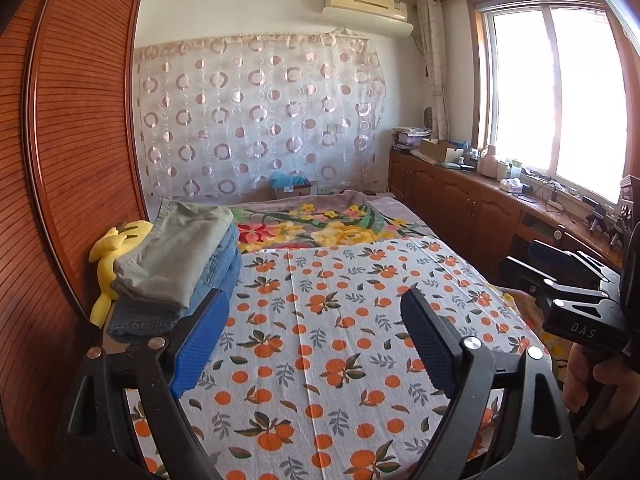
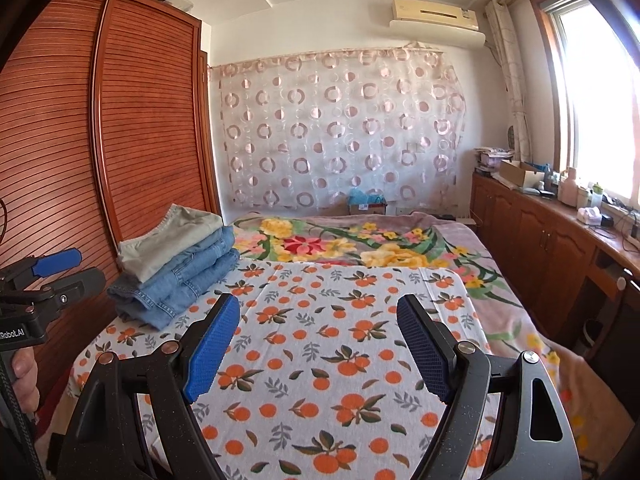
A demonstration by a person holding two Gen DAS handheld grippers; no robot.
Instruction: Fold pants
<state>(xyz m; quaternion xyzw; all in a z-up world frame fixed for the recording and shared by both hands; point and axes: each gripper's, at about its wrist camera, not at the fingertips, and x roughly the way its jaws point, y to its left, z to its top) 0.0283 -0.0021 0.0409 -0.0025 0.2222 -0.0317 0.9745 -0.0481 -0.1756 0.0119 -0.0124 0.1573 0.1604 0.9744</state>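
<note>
A stack of folded pants [image 1: 176,264] lies on the left of the bed, grey-green pants on top of blue jeans; it also shows in the right wrist view [image 2: 176,264]. My left gripper [image 1: 316,304] is open and empty above the orange-print sheet [image 1: 340,360], to the right of the stack. My right gripper [image 2: 320,312] is open and empty above the same sheet [image 2: 320,380]. Each gripper shows at the edge of the other's view, the right gripper [image 1: 568,276] and the left gripper [image 2: 60,268].
A yellow plush toy [image 1: 116,256] lies behind the stack against the wooden wardrobe [image 1: 72,160]. A flowered blanket [image 2: 360,248] covers the far end of the bed. A cluttered wooden cabinet [image 2: 560,232] runs along the right under the window.
</note>
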